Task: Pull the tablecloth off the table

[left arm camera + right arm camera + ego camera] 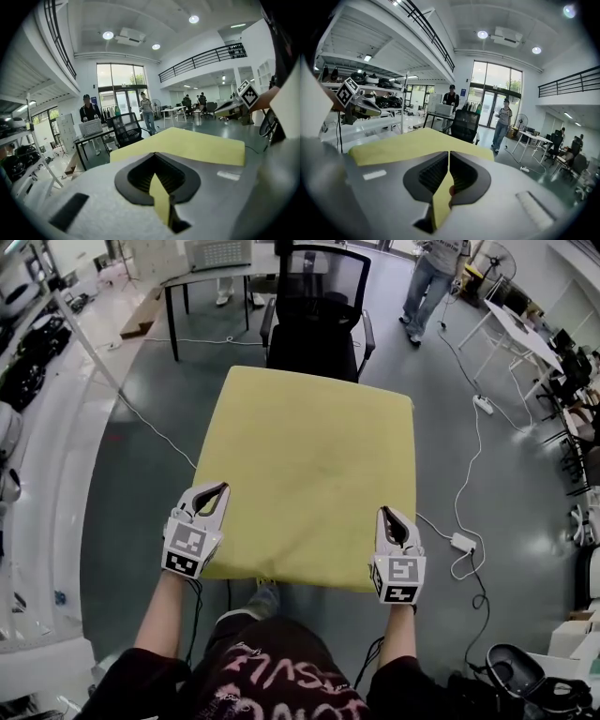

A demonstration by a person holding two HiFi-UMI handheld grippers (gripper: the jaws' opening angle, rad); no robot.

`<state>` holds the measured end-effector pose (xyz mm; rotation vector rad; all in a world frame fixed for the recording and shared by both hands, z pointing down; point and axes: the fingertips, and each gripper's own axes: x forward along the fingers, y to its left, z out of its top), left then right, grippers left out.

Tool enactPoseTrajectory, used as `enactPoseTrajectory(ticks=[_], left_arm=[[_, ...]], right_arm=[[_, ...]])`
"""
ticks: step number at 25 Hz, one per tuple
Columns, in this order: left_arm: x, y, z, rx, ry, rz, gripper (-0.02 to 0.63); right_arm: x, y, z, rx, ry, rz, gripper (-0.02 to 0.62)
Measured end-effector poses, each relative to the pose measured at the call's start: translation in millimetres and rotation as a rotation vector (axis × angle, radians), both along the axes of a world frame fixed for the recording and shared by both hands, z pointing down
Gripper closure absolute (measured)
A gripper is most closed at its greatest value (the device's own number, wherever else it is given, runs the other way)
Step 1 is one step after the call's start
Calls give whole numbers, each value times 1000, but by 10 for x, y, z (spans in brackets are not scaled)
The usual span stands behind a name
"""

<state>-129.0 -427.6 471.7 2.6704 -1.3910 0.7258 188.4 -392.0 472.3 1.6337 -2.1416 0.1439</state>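
Note:
A yellow tablecloth (309, 465) covers a small square table in the head view. My left gripper (219, 491) is shut on the cloth's near-left edge. My right gripper (388, 516) is shut on its near-right edge. In the left gripper view a fold of the yellow tablecloth (161, 201) is pinched between the jaws of the left gripper (160, 185). In the right gripper view a strip of the tablecloth (440, 199) runs up between the closed jaws of the right gripper (449, 159). The table under the cloth is hidden.
A black office chair (319, 320) stands right behind the table. A person (433, 282) stands at the back right. Cables and a power strip (463, 542) lie on the floor to the right. Shelving (23, 343) runs along the left, desks (525, 334) on the right.

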Motion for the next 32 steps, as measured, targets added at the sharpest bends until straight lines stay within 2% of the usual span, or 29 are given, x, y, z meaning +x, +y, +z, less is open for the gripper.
enactPoseTrajectory(ticks=[6,14,21,26,29,32], left_arm=[[-109,-498,295,-50,-59,84,600],[-62,-856,718,-132,-155,219,581],[158,-975,1174,-228,-250,348,504],[327,-1146,1510,-306,-307,407,435],[392,-1222,1767,-371,-355,469,370],[475,-1362,1970,-401,-392,492,334]], right_arm=[[-70,-406,208,-65,71,-46,561],[-94,-679,538,-180,189,-192,522],[-47,-917,969,-307,322,-425,407],[185,-1153,1375,-403,369,-505,373],[304,-1277,1642,-461,402,-566,357],[429,-1418,1880,-509,411,-623,309]])
